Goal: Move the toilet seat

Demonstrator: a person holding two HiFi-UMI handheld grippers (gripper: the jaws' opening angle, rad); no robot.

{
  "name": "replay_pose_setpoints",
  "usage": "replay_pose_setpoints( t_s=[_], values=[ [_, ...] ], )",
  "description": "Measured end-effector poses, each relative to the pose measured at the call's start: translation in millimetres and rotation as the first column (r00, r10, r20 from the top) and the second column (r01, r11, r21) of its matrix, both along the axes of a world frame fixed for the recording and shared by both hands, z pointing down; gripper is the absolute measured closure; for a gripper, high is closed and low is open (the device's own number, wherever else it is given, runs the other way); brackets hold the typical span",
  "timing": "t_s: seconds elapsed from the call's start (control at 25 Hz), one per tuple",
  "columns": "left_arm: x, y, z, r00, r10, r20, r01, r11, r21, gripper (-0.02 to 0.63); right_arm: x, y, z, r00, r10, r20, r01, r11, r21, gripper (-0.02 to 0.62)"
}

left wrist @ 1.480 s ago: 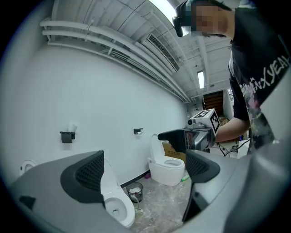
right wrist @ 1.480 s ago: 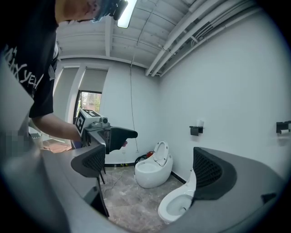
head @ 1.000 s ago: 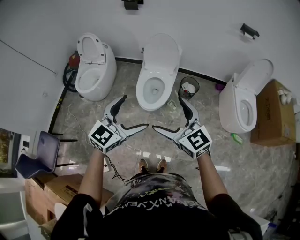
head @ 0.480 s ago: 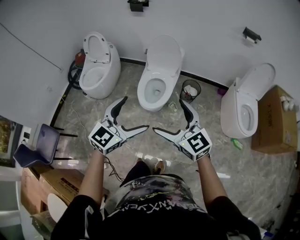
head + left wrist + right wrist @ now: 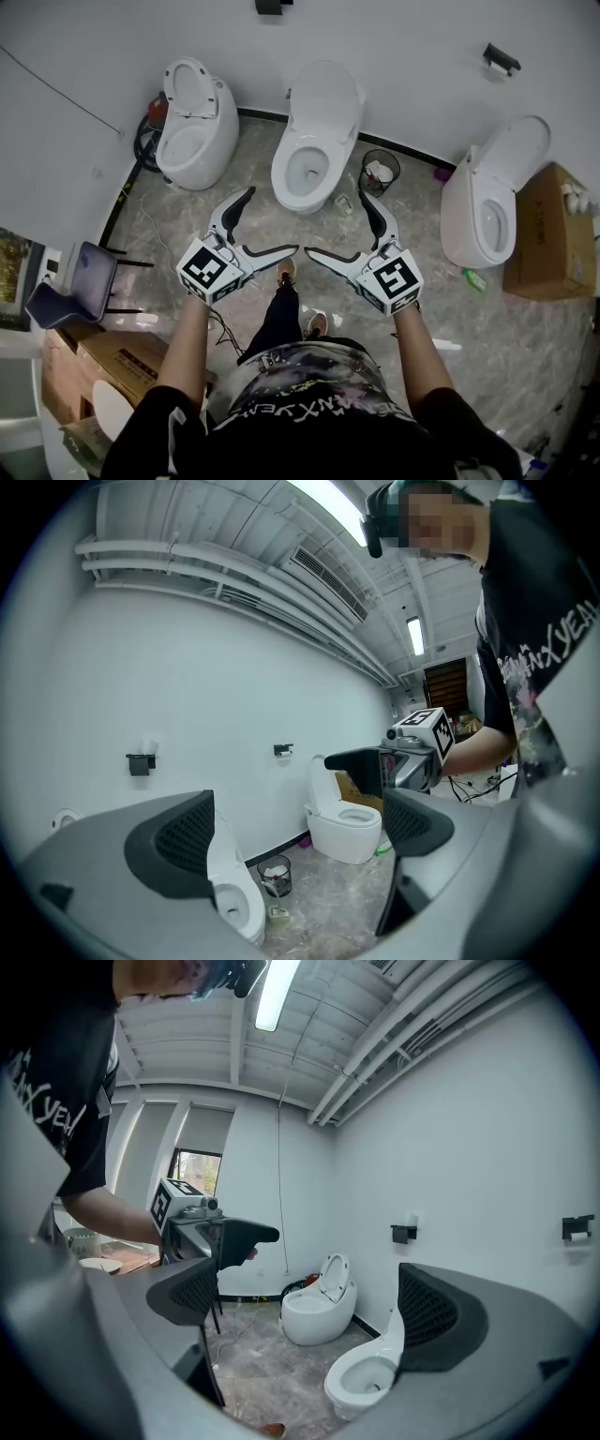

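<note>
Three white toilets stand along the far wall. The middle toilet has its lid and seat raised against the wall. The left toilet and the right toilet also stand with lids up. My left gripper and right gripper hover side by side in the air in front of the middle toilet, well short of it. Both are open and hold nothing. The left gripper view shows the middle toilet partly behind one jaw. It also appears low in the right gripper view, as the middle toilet.
A black waste bin sits between the middle and right toilets. A cardboard box stands at the far right, a chair and more boxes at the left. Coiled hose lies beside the left toilet.
The person has stepped one foot forward toward the middle toilet. Both grippers keep the same open pose and nearly the same place.
</note>
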State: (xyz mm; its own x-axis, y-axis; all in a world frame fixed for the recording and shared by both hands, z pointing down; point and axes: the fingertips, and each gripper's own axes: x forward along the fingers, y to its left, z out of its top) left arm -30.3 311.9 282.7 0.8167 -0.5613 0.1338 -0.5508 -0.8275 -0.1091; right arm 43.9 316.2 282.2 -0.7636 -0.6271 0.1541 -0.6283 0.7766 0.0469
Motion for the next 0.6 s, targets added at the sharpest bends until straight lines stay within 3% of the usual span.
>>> replay_pose_setpoints(
  t_s=[0.6],
  values=[
    [-1, -52, 11, 1.0, 0.023, 0.001, -0.023, 1.0, -0.006, 0.064, -3, -53, 11, 0.999, 0.022, -0.026, -0.022, 1.0, 0.002, 0.009]
  ],
)
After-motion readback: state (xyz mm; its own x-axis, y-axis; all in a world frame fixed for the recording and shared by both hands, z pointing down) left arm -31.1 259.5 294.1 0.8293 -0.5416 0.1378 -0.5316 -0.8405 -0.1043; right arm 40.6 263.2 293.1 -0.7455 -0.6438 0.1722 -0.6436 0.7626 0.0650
